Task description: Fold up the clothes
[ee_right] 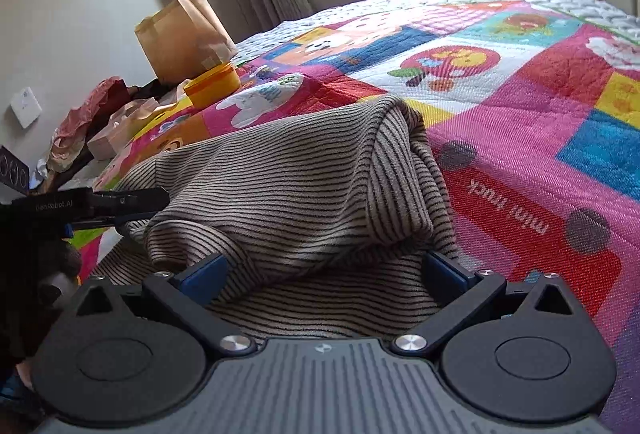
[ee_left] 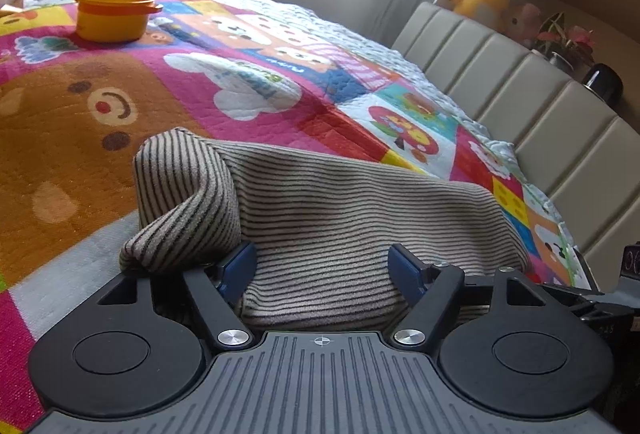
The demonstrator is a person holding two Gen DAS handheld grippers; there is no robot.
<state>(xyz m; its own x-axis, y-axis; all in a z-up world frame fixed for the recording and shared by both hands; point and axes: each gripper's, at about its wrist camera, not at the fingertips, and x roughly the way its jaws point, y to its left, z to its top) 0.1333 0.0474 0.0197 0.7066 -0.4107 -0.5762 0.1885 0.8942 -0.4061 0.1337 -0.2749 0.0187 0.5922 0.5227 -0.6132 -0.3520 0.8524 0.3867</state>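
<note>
The striped garment (ee_left: 340, 218) lay bunched on the patterned quilt (ee_left: 120, 138) at the near edge of the bed, directly ahead of both grippers, its long axis running crosswise between them. The left gripper (ee_left: 322, 266) stood with its blue pads spread wide, cloth lying loose between them and one fold draped over the left pad; the right gripper (ee_right: 322, 272) was likewise spread over slack cloth, clamping nothing. Both sat equally close, one toward each end.
</note>
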